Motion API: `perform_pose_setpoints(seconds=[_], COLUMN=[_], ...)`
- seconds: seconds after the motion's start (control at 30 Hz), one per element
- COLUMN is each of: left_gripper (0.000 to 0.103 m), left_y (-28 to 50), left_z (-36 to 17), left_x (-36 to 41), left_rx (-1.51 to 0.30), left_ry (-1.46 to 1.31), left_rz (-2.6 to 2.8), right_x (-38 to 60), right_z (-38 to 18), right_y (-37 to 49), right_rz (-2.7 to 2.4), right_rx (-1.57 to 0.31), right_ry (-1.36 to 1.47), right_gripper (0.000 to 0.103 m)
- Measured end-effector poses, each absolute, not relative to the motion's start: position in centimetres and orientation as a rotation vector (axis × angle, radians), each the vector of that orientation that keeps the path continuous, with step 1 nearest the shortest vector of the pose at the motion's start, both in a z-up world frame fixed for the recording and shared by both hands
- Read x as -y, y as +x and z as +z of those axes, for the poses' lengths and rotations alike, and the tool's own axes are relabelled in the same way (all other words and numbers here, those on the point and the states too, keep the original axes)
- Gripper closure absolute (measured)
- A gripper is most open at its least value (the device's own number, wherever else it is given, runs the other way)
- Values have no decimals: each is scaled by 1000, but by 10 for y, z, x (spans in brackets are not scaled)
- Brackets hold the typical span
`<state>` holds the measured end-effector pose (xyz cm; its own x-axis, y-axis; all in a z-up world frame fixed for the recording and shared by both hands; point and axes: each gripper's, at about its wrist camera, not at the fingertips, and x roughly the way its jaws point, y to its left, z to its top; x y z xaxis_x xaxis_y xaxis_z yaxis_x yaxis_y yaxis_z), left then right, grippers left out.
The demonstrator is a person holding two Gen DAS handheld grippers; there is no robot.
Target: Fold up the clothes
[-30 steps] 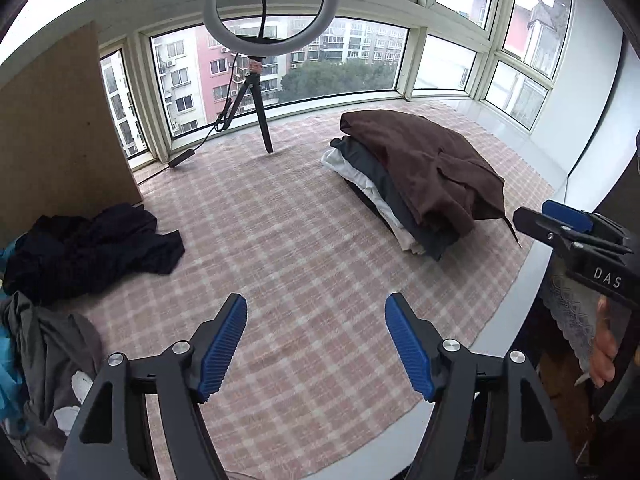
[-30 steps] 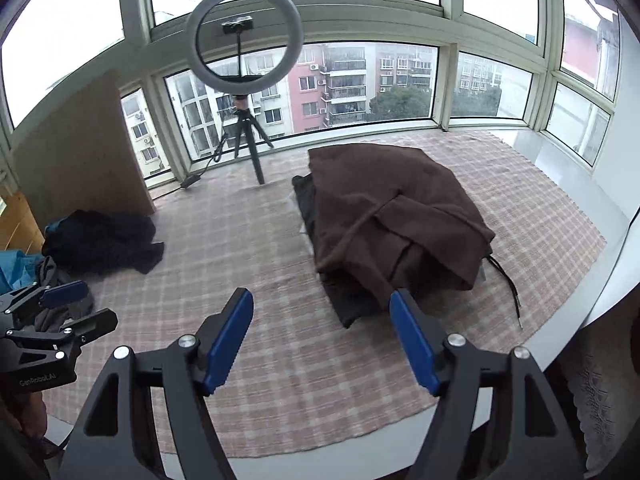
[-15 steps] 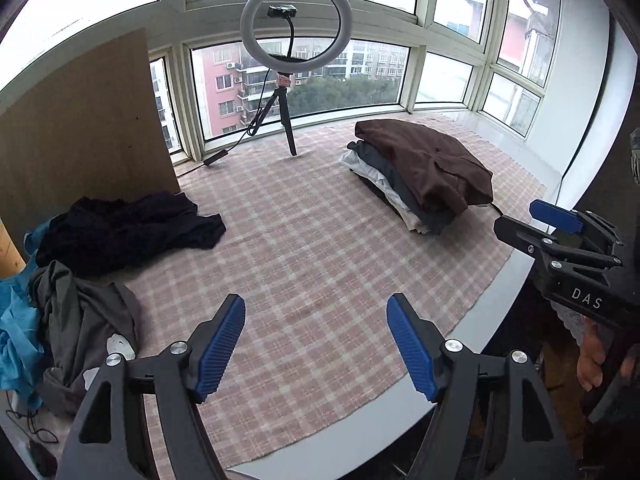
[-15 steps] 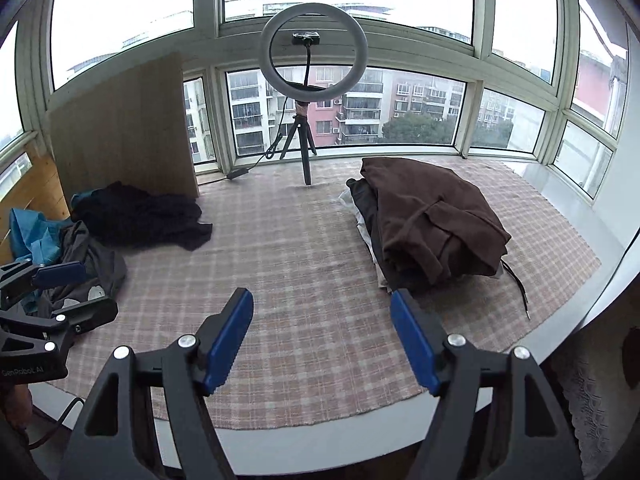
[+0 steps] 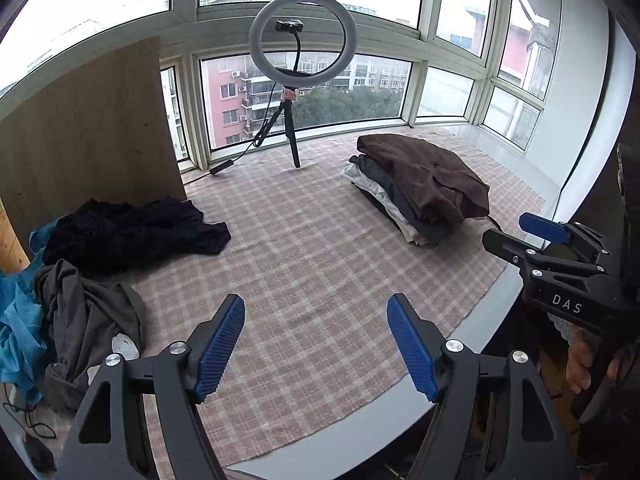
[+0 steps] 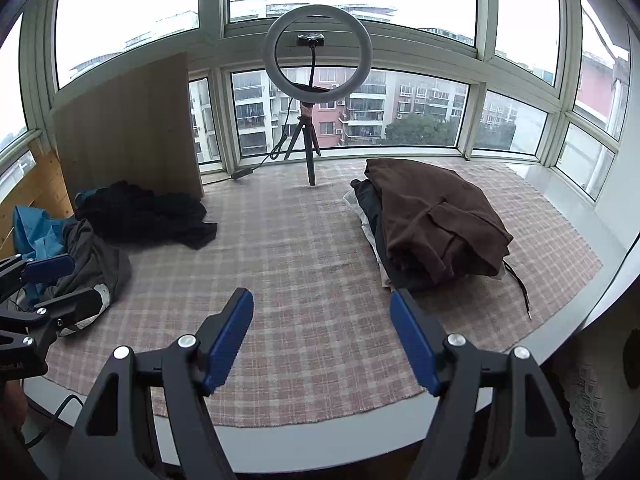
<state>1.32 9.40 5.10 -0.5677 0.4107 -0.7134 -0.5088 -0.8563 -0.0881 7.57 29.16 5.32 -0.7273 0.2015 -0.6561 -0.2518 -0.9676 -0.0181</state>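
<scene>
Gaping with nothing between ribbed blue jaws, both grippers [image 5: 316, 340] [image 6: 322, 338] overlook a plaid woven mat [image 5: 312, 248] bearing a folded brown garment [image 5: 424, 172].

Flat grey daylight comes through the windows [image 6: 420, 112] behind the ring light [image 6: 319, 54], whose ring seems unlit. The sky panes above it are blown out white. Shadows on the cloth [image 5: 320, 264] are soft and faint. Both views are sharp, bowed at the edges, with dark vignetted corners.
</scene>
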Motion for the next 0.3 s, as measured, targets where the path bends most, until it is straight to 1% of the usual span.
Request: perform_pose_setpoints(seconds=[0.3], left_gripper=[31], left_y=[10], left_z=[50], left_x=[-99], left_rx=[-195], left_ry=[-1029], left_rz=[2397], right_x=[-295], right_z=[48], right_y=[69], right_rz=[2701], right_rx=[-112], right_ry=[-1038], right_gripper=[33])
